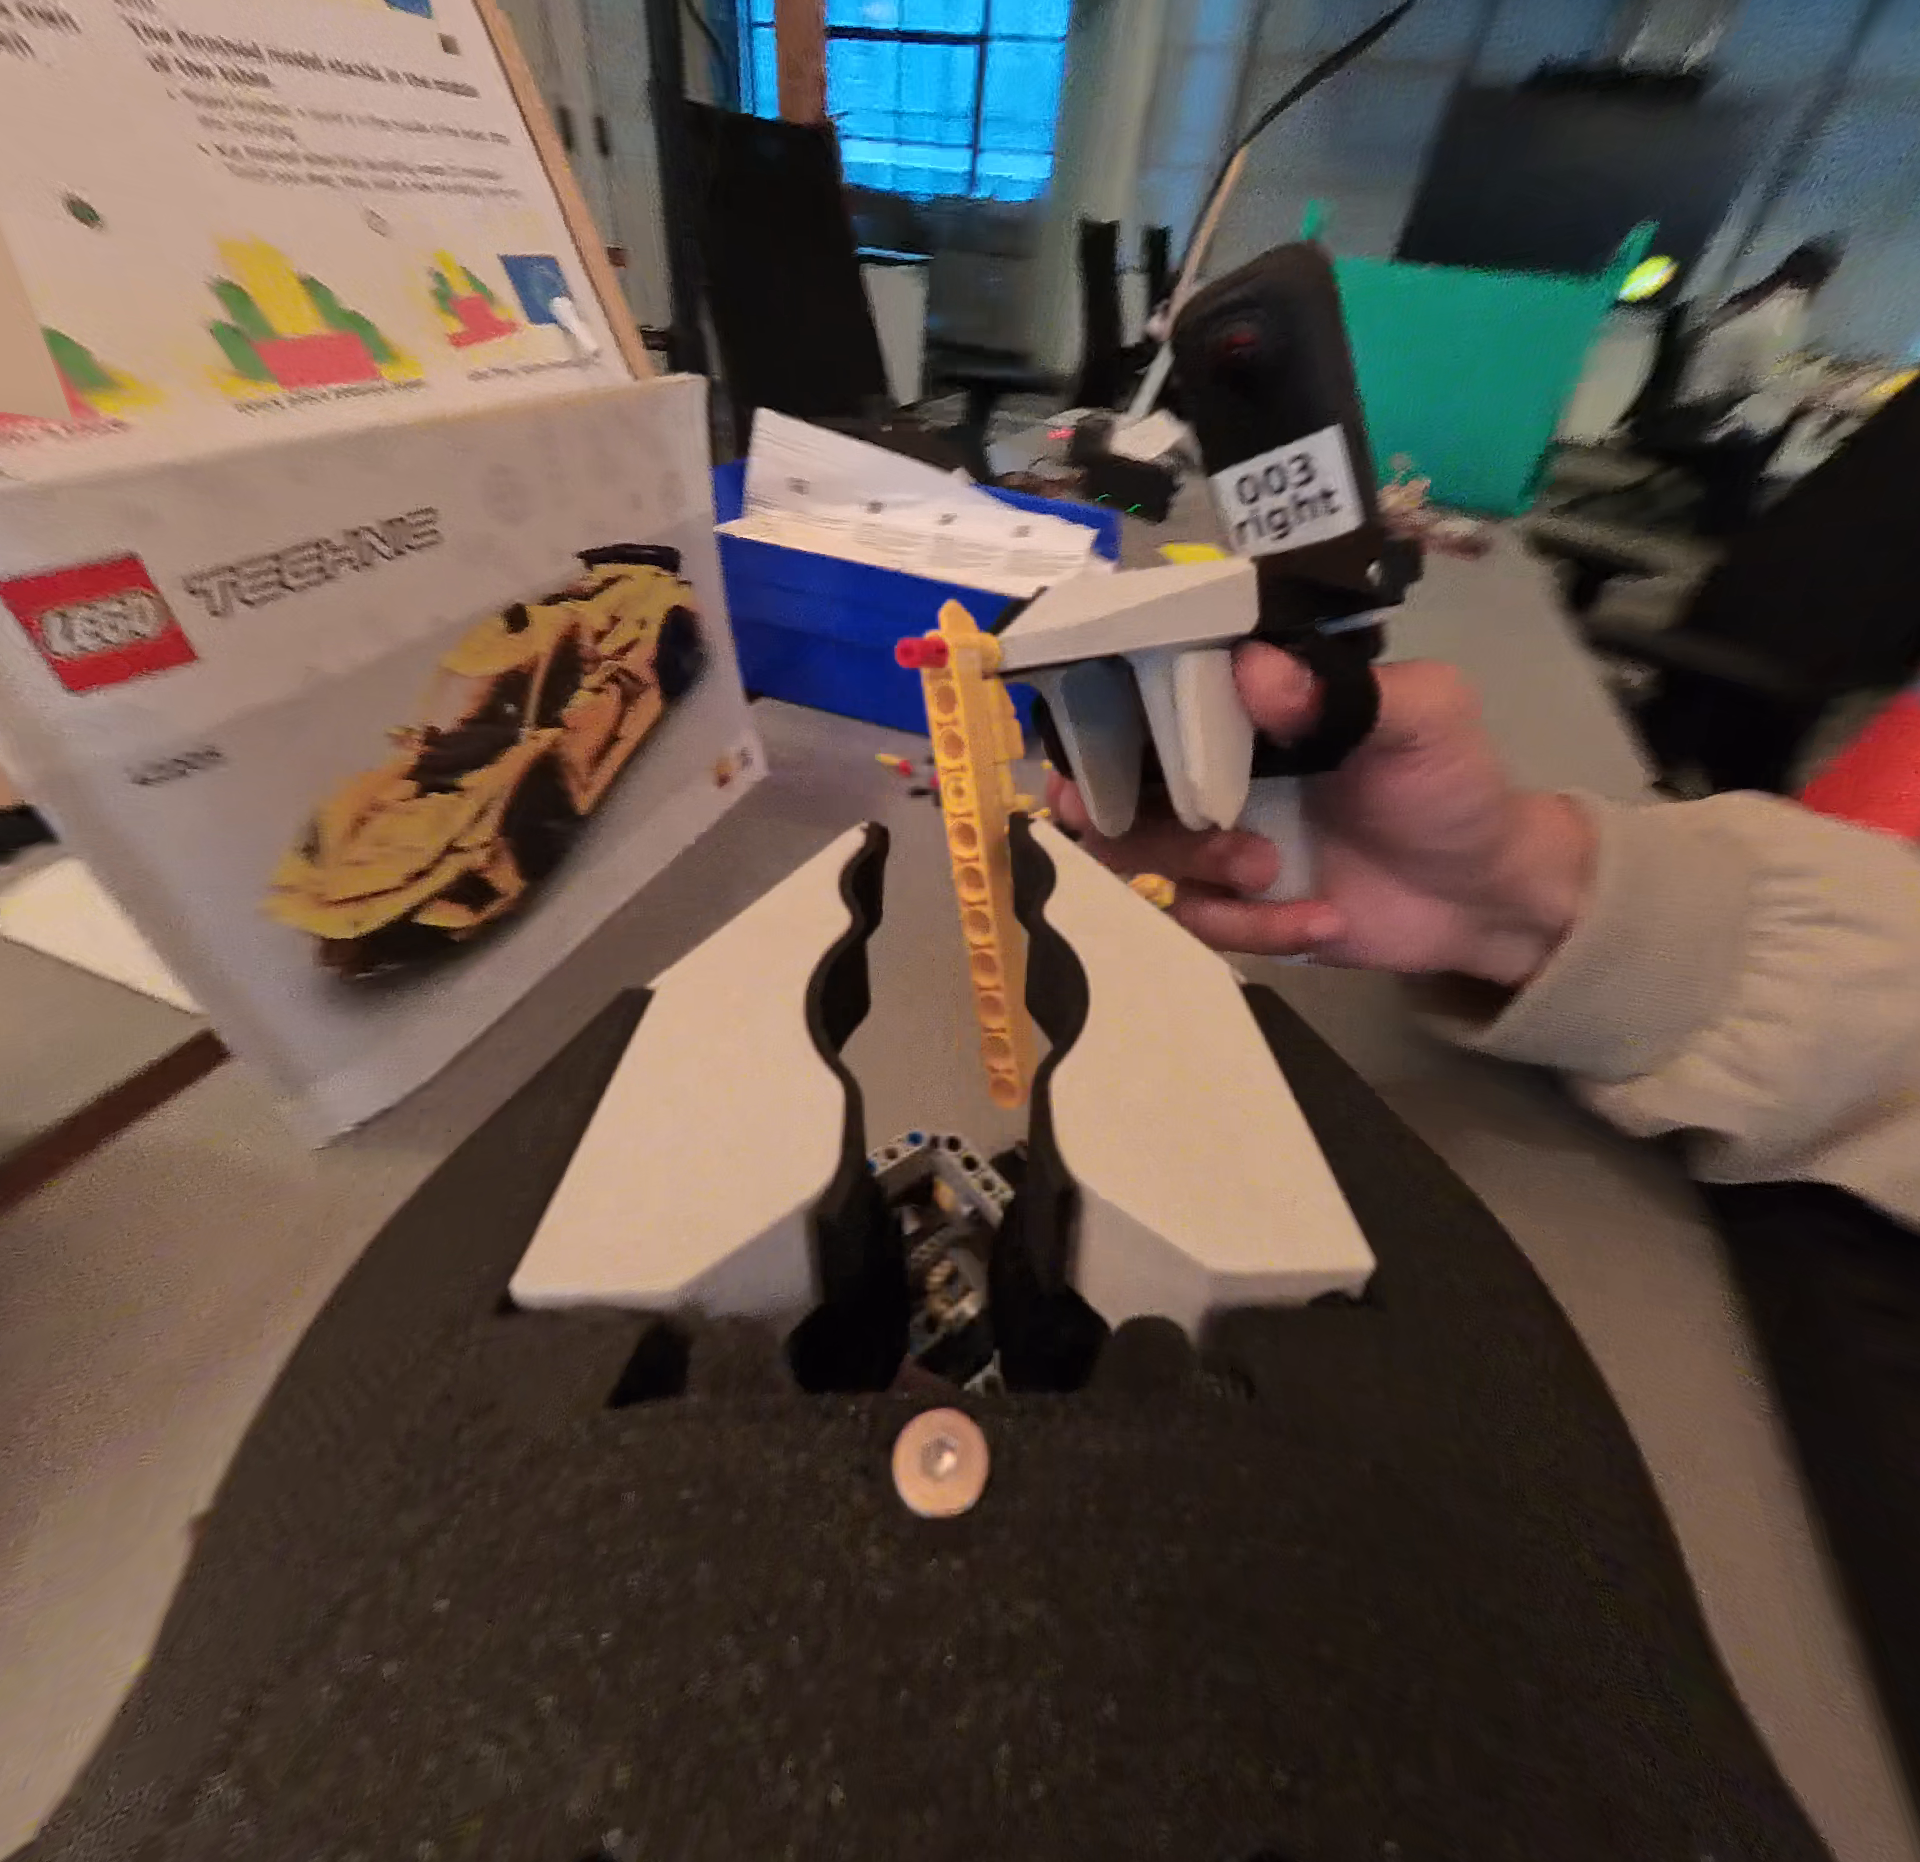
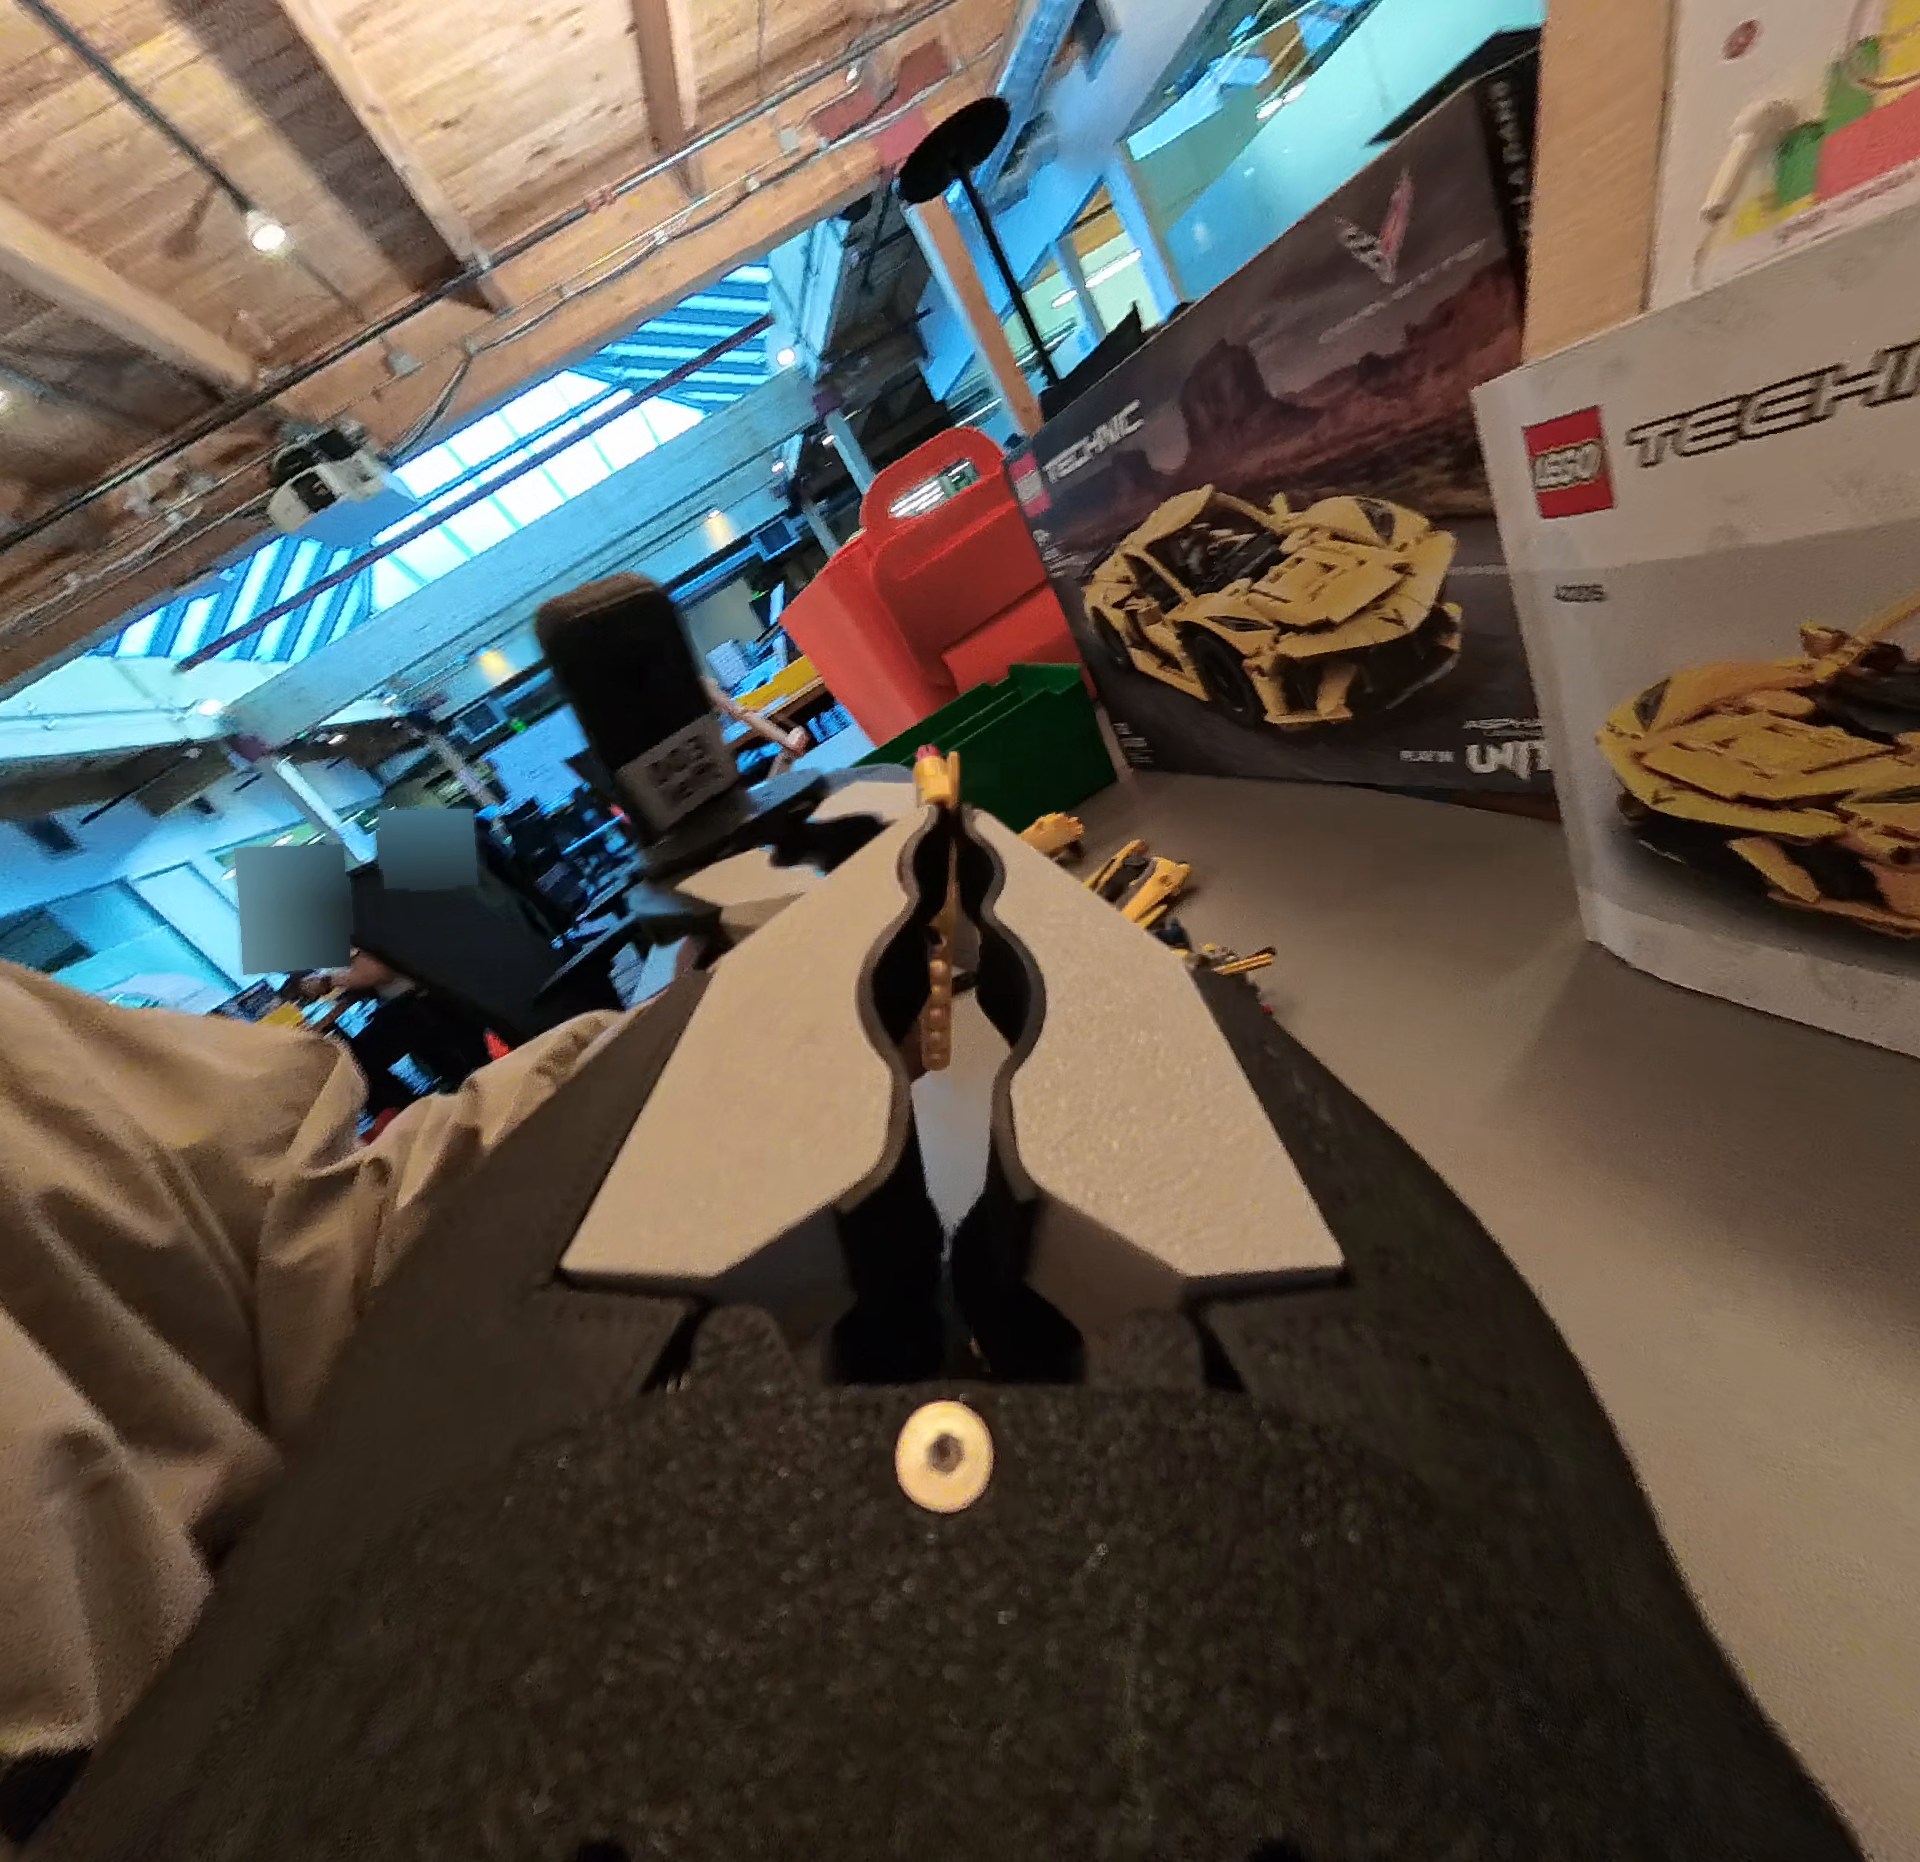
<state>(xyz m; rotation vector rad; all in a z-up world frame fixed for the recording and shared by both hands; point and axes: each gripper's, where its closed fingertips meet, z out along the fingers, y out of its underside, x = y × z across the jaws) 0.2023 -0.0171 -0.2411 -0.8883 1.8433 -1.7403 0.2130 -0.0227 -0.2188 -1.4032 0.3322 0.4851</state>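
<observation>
My right gripper (image 2: 945, 815) is shut on the top of a long yellow holed beam (image 2: 940, 981) with a red pin (image 1: 920, 652) at its upper end. In the left wrist view this gripper (image 1: 997, 654), held by a hand (image 1: 1382, 836), hangs the beam (image 1: 982, 908) down between the fingers of my left gripper (image 1: 943, 836). The beam leans against the right finger. Deep between the left pads sits a small grey holed-brick assembly (image 1: 940, 1210), pinched there. The beam's lower end is just above it. The left gripper also shows in the right wrist view (image 2: 769, 846).
An instruction booklet picturing a yellow car (image 1: 364, 721) stands at left, with a poster board (image 1: 291, 202) behind it. A blue bin of papers (image 1: 831, 628) is behind. A dark car box (image 2: 1278, 586), a red container (image 2: 935, 586), a green bin (image 2: 997, 742) and loose yellow parts (image 2: 1132, 877) sit on the grey table (image 2: 1455, 1085). Both grippers' tips are close together, under 4 cm apart. Both grippers' tips are roughly 20 cm from the yellow car (image 1: 364, 721). It is also in sight in the right wrist view (image 2: 1778, 604).
</observation>
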